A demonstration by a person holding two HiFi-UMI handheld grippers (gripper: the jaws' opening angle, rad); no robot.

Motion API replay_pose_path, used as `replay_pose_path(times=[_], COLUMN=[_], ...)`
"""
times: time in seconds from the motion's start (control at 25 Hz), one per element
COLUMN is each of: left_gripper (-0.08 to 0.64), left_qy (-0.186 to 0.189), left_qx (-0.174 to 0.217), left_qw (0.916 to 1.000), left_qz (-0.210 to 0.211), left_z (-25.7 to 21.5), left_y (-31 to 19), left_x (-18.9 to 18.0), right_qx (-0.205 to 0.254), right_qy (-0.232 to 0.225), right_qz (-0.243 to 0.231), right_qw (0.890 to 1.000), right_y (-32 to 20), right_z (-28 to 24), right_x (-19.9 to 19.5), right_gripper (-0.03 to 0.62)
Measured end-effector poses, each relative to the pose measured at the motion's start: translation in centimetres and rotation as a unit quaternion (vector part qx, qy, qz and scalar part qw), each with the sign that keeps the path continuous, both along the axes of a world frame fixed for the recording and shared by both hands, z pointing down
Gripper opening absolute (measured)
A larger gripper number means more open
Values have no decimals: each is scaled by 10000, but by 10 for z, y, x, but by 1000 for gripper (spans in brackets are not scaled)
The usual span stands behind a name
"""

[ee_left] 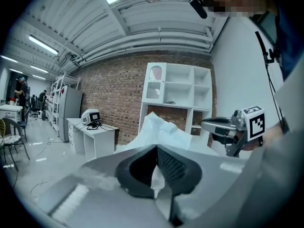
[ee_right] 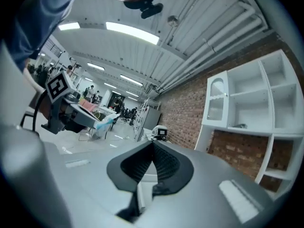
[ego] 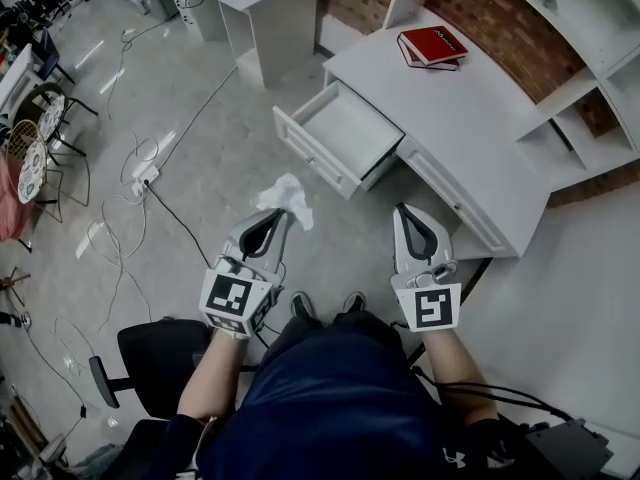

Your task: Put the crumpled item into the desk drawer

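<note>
A white crumpled paper (ego: 285,200) sticks out of the tips of my left gripper (ego: 282,218), which is shut on it and held up in the air over the floor. In the left gripper view the crumpled paper (ee_left: 164,133) rises above the closed jaws. The desk drawer (ego: 340,136) stands pulled out and empty, ahead and to the right of that gripper. My right gripper (ego: 402,212) is shut with nothing in it, beside the left one and in front of the white desk (ego: 470,108). Its jaws (ee_right: 152,144) meet in the right gripper view.
A red book (ego: 433,45) lies on the desk's far end. White shelves (ego: 590,78) stand against a brick wall. Cables and a power strip (ego: 145,176) lie on the floor at left. A black chair (ego: 150,363) is behind my left arm.
</note>
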State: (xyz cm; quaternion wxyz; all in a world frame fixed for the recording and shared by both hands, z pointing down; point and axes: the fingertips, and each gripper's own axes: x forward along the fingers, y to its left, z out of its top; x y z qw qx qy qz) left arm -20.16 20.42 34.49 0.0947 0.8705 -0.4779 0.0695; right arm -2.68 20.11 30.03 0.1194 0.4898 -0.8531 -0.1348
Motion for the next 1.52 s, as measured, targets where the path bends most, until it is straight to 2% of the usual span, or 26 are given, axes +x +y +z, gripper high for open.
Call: replay_pose_path(times=[0.16,0.32,0.52,0.72,1.0,1.16,1.36,1.52], left_gripper=[3,3,3,3,3,3,3,3], left_qy=[-4,29,9,-29,-281,-368,-523,-604], left_qx=[31,-51,-92,-277,-322,-368,-348,-339], left_qw=[9997,9994,9989,9992,9991,9986,9980,9976], left_qz=[247,353,455,276,56,-78,-36,-48], left_z=[8,9,21,26,30,20,29,27], left_y=[-5,-13,-29,-55,-105,-140,-171,-191], left_x=[-11,-15,-13,-14,-12,2,24,40], right_qx=[251,479,62,-417,-589,-736,-721,-915], right_qy=[599,630,328,-66,-553,-668,-960,-1095], right_qz=[142,135,177,108,-224,-219,-219,-254], right_qw=[9978,9968,9993,9990,9965,9948,9925,9894], right_y=[1,-6,-23,-54,-116,-155,-196,-217], right_z=[-8,-17,-3,21,33,37,42,50], right_x=[-22,-36,-34,-26,-20,-5,22,39], right_gripper=[2,2,2,2,2,2,2,2])
